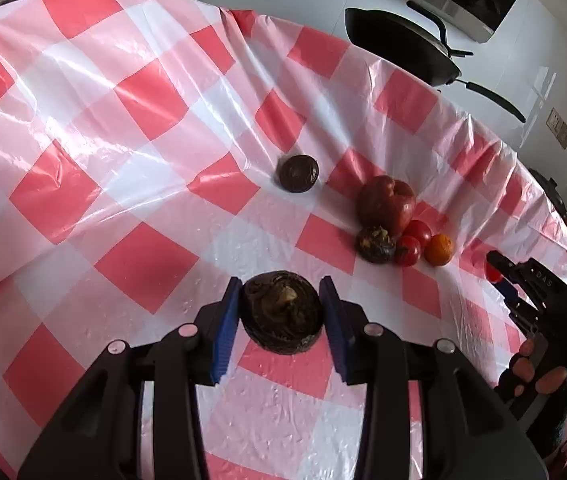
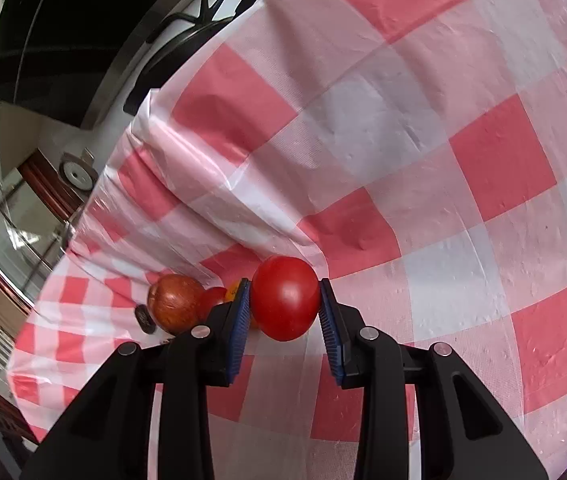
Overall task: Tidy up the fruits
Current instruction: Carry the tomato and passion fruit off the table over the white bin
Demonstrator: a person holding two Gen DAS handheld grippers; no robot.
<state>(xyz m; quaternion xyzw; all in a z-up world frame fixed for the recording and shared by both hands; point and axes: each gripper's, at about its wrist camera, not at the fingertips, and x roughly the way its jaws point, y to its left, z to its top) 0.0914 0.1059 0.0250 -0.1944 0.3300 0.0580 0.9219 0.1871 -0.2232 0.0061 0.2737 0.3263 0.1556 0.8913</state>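
Note:
My left gripper [image 1: 281, 296] is shut on a dark brown, rough round fruit [image 1: 282, 316], its blue pads pressing both sides over the checked cloth. Beyond it a second dark fruit [image 1: 297, 173] lies alone. To the right is a cluster: a red apple [image 1: 386, 204], a third dark fruit [image 1: 376, 245], two small tomatoes [image 1: 407, 251], and a small orange [image 1: 439, 249]. My right gripper [image 2: 284, 285] is shut on a red tomato [image 2: 285, 300]. It shows at the right edge of the left wrist view as the right gripper [image 1: 497, 268]. The apple [image 2: 173, 302] lies left of it.
A red-and-white checked plastic cloth [image 1: 123, 160] covers the table, creased near the far edge. Behind that edge a black pan [image 1: 399, 46] sits on a white counter. A person's fingers [image 1: 531, 364] hold the right gripper's handle.

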